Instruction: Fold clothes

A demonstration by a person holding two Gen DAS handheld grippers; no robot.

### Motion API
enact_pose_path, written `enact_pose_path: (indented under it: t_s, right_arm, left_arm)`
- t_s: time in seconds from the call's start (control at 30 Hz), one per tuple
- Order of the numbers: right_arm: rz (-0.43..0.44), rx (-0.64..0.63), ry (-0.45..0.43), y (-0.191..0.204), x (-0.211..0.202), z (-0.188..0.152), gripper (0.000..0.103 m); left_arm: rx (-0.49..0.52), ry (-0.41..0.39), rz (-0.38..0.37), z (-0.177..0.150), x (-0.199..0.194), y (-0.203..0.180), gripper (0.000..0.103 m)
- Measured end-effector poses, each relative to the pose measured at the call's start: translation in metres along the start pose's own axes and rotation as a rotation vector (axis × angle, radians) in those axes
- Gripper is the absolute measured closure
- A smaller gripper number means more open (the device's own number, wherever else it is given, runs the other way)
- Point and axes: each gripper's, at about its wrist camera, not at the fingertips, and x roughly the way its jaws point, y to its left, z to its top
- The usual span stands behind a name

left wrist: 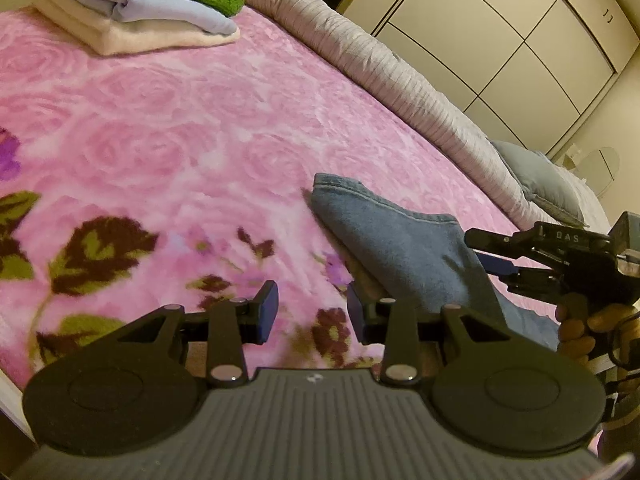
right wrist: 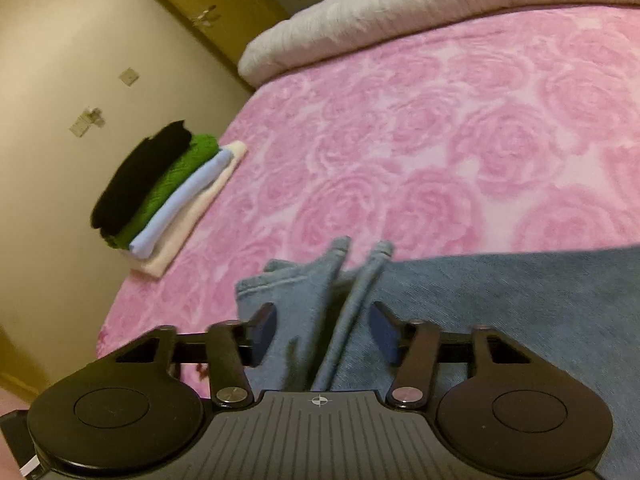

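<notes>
The bed's blanket (left wrist: 200, 120) is pink with a raised rose pattern, and dark maroon and olive leaves with purple blooms at its near left. The jeans (right wrist: 500, 300) are faded blue denim. The far stack of clothes (right wrist: 168, 196) runs black, bright green, pale blue, cream; the rolled quilt (left wrist: 380, 60) beyond is greyish-lilac and ribbed.

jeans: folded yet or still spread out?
Partly folded. The jeans lie on the pink blanket with a doubled layer near the hem; the rest runs out of frame, so the full state is unclear.
</notes>
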Motion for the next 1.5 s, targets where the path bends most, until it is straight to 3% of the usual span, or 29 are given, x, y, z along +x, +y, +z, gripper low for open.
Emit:
enact_pose_path:
  t_s: [0.33, 0.5, 0.53, 0.57, 0.77, 1.0, 1.03, 1.13, 1.2, 1.27, 1.33, 1.4, 1.5]
  right_arm:
    - [-0.084, 0.049, 0.076, -0.006, 0.009, -0.003, 0.061]
    - [-0.034, 0.101, 0.08, -0.017, 0.018, -0.005, 0.062]
    - [-0.029, 0.105, 0.082, -0.017, 0.024, -0.005, 0.073]
    - [-0.028, 0.105, 0.077, -0.018, 0.028, -0.005, 0.097]
    - [-0.066, 0.059, -0.278, -0.012, -0.068, -0.02, 0.098]
    - [-0.11, 0.001, -0.703, -0.004, -0.184, -0.037, 0.098]
    - [-0.166, 0.022, -0.742, -0.013, -0.204, -0.047, 0.098]
    - [-0.382, 0.15, -0.809, -0.06, -0.256, -0.085, 0.097]
    - [-0.52, 0.291, -0.765, -0.106, -0.276, -0.112, 0.097]
    - [-0.595, 0.496, -0.685, -0.164, -0.288, -0.141, 0.092]
    - [-0.46, 0.773, -0.65, -0.223, -0.298, -0.173, 0.091]
    - [-0.229, 0.985, -0.768, -0.254, -0.308, -0.201, 0.087]
    - [-0.189, 0.987, -0.783, -0.264, -0.321, -0.2, 0.079]
  left_arm:
    - [-0.001, 0.003, 0.036, 0.003, 0.006, 0.006, 0.071]
    - [-0.014, 0.009, 0.037, 0.002, 0.011, 0.007, 0.071]
    - [-0.016, 0.007, 0.038, 0.003, 0.012, 0.007, 0.071]
    - [-0.018, 0.006, 0.038, 0.003, 0.012, 0.006, 0.071]
    - [-0.034, -0.006, 0.043, 0.009, 0.008, 0.001, 0.071]
    - [0.022, -0.027, -0.052, 0.011, 0.006, -0.048, 0.071]
    - [0.033, -0.018, -0.065, 0.008, 0.009, -0.057, 0.071]
    - [0.071, 0.032, -0.115, -0.006, 0.024, -0.091, 0.071]
    - [0.091, 0.068, -0.142, -0.018, 0.034, -0.113, 0.071]
    - [0.113, 0.105, -0.162, -0.031, 0.046, -0.135, 0.071]
    - [0.143, 0.139, -0.169, -0.043, 0.055, -0.156, 0.071]
    - [0.172, 0.157, -0.17, -0.053, 0.06, -0.174, 0.071]
    - [0.187, 0.169, -0.167, -0.061, 0.064, -0.191, 0.071]
